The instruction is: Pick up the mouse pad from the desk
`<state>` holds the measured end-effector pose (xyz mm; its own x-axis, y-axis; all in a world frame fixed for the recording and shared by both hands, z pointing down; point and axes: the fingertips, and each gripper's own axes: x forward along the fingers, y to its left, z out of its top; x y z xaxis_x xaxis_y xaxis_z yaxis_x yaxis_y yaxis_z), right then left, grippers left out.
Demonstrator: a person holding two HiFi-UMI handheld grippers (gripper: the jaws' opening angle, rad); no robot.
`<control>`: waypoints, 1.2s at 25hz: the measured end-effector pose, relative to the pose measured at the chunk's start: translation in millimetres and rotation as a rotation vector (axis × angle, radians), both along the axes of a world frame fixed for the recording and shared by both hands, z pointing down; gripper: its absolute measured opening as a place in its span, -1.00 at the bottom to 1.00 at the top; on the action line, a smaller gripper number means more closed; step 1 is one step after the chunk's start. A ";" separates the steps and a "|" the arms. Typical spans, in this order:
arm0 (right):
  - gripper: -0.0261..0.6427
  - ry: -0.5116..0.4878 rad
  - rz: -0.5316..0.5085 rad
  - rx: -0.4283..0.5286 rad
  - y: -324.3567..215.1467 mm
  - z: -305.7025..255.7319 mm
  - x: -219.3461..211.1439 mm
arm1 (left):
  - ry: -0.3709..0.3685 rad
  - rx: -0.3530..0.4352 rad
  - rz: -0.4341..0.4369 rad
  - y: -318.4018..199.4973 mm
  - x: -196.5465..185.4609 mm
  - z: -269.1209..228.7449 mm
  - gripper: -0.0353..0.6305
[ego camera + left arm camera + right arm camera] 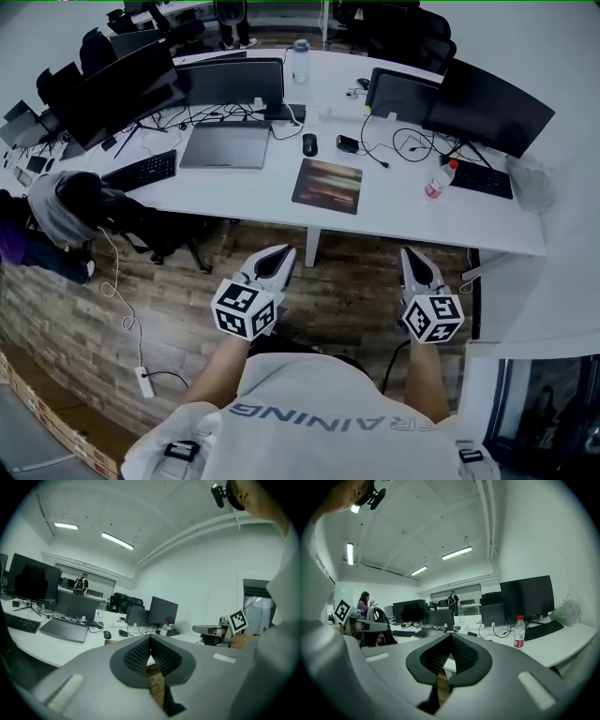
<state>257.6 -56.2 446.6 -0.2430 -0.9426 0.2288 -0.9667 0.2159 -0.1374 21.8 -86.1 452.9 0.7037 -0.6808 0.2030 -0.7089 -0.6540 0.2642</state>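
Mouse pad (327,186) flat on white desk (394,214)

- Mouse pad (327,186): dark rectangle w/ brownish print, prob. a photo; lies flat, slightly skewed.
- Pos: 5 o'clock from mouse (309,143), near front edge of desk (394,211).

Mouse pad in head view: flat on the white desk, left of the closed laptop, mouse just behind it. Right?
The head view shows the mouse pad right of the closed laptop, not left. It does lie flat on the white desk, mouse just behind it.
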 end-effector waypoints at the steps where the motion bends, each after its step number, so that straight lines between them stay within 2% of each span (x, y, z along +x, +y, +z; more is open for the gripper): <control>1: -0.88 0.002 0.004 -0.007 -6.1 2.8 0.7 | 0.002 -0.003 0.005 -7.6 0.8 1.9 -0.89; 6: -0.88 0.020 0.029 -0.022 -52.1 8.1 -3.3 | 0.019 -0.016 0.033 -54.7 0.0 13.0 -0.89; 13: -0.88 0.095 0.011 -0.043 -136.7 -2.7 -52.6 | 0.008 0.007 0.076 -145.6 -36.4 4.3 -0.89; 19: -0.88 0.060 0.037 -0.082 -192.8 12.2 -85.3 | -0.006 -0.024 0.091 -216.2 -71.8 16.2 -0.89; 24: -0.88 0.076 0.074 -0.107 -214.7 25.4 -80.7 | -0.025 -0.035 0.103 -249.9 -78.5 23.0 -0.89; 30: -0.88 0.049 0.044 -0.104 -232.4 26.9 -58.5 | -0.026 -0.037 0.066 -259.1 -55.0 18.7 -0.89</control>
